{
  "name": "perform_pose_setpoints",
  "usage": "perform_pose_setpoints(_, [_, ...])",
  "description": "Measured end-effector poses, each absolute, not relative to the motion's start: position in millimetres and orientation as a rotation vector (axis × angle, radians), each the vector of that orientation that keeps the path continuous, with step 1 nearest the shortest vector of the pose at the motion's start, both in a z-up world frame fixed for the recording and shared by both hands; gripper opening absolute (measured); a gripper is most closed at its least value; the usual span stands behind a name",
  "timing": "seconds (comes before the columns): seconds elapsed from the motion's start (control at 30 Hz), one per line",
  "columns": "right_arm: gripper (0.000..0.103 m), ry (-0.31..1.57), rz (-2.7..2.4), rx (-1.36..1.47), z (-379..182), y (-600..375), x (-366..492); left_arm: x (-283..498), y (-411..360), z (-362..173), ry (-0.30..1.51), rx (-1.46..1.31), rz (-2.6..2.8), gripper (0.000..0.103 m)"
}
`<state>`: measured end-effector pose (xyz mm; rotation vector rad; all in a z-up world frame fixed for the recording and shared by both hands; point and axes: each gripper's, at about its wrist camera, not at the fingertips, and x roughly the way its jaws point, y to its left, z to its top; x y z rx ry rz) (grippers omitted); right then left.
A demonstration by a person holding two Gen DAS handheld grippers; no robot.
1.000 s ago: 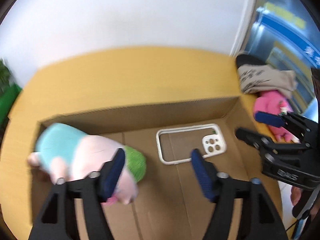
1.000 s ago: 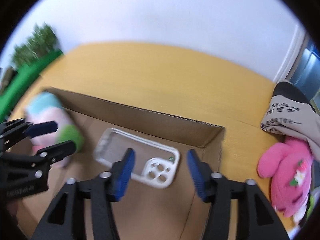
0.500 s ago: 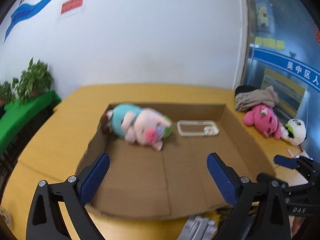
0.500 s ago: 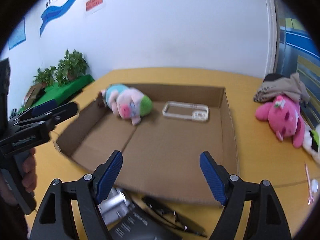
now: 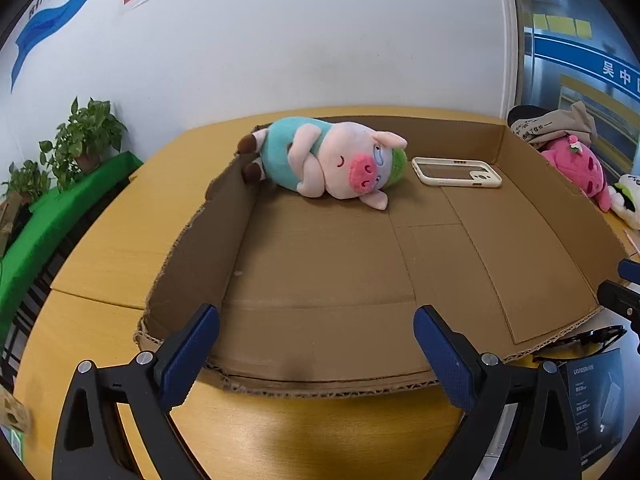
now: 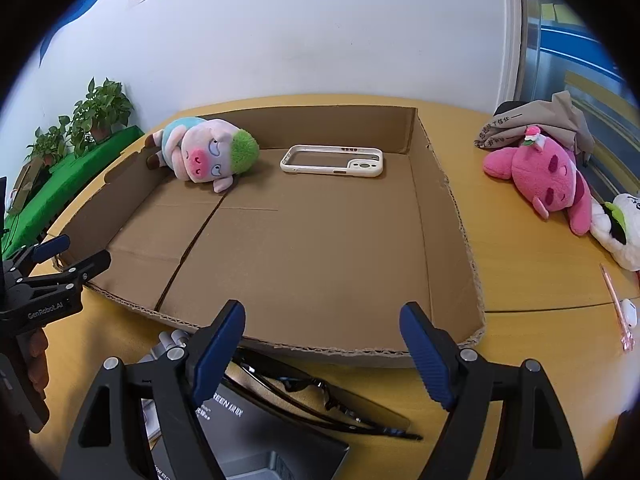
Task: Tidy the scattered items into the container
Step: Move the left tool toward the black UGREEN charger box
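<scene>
A shallow cardboard box (image 5: 528,240) fills the middle of both views, resting on the yellow tabletop (image 5: 120,240). Inside it, toward the upper middle of the left wrist frame, a plush pig (image 5: 332,160) in a teal shirt lies on its side against the far wall, and just to its right lies a white phone case (image 5: 456,172), flat on the box floor (the two are close; whether they touch I cannot tell).

The left hand-held gripper (image 5: 316,348) sits at the bottom of its frame with its blue pads spread wide and nothing between them; its jaws have just been opening. It hangs over the near rim of the box, well short of the pig and the case.

The right hand-held gripper (image 6: 322,344) is likewise spread apart and empty, its jaws having just widened too. Below and between its fingers, outside the box on the tabletop, lie black glasses (image 6: 320,396) partly on a dark product box (image 6: 256,436).

At the right edge of the right wrist frame a pink plush toy (image 6: 548,176) lies on the tabletop beside a white plush toy (image 6: 616,228), with a grey cloth (image 6: 532,120) behind them, all outside the box and well apart from both grippers
</scene>
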<state>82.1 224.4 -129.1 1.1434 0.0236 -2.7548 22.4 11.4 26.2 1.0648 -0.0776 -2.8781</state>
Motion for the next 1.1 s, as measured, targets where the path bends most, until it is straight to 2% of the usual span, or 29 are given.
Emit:
perform_pose_setpoints(0.27, [0.08, -0.041, -2.801, 0.978, -89, 215, 129, 69, 17, 71, -0.002, 0.904, -2.999, 0.099])
perform_pose_setpoints(0.43, [0.08, 0.02, -2.807, 0.916, -72, 200, 158, 98, 29, 87, 0.026, 0.858, -3.052, 0.102])
perform_pose_setpoints(1.1, [0.079, 0.023, -2.804, 0.982, -91, 197, 188, 131, 49, 75, 0.051, 0.943, -3.099, 0.102])
